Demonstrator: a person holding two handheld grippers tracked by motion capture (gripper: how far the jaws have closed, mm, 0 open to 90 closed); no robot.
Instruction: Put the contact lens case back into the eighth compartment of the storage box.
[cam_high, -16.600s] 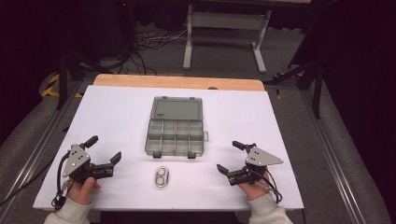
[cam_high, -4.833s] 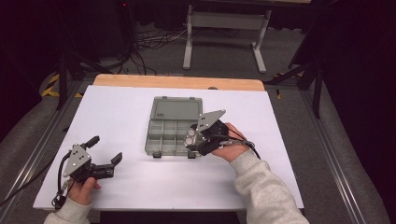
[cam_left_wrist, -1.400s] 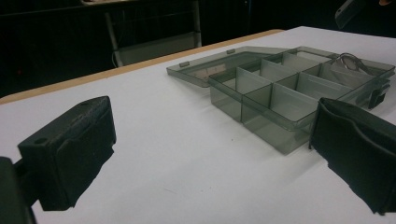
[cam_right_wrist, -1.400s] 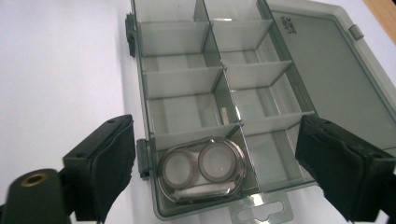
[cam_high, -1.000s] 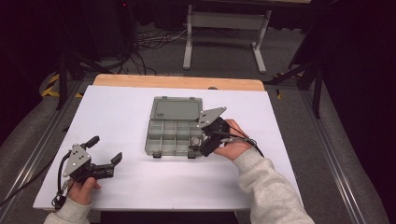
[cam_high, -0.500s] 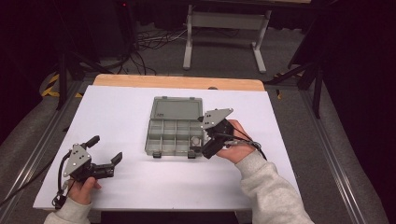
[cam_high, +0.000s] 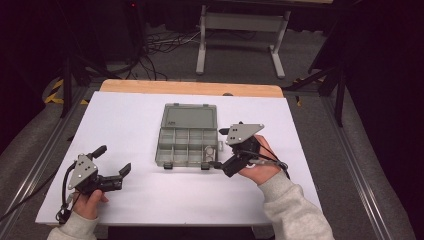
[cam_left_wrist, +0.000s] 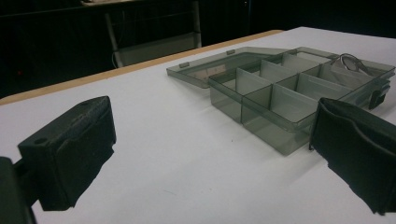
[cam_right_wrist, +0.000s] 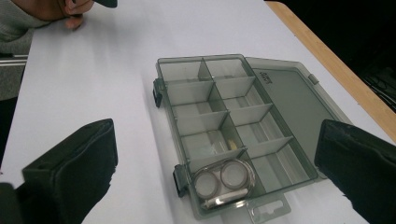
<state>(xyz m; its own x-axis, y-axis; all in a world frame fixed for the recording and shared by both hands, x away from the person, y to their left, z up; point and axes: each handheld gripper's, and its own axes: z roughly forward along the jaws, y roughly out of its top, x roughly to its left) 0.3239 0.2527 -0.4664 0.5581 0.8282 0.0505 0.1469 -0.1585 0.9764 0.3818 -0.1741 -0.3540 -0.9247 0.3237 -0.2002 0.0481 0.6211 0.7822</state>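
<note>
Flanking organizer box (cam_high: 187, 142), bare white tabletop (cam_high: 125, 120).

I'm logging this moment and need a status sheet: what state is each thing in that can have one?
Grey translucent plastic compartment box: open, lid laid flat on the table.
Small two-cup lens case with white caps: lying in a corner compartment, capped.
Left gripper: open, holding nothing.
Right gripper: open, holding nothing, beside the box.

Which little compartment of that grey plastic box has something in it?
The front corner compartment nearest the right gripper of the grey plastic organiser box: it holds a clear twin-cup lens case; others look empty.
</note>
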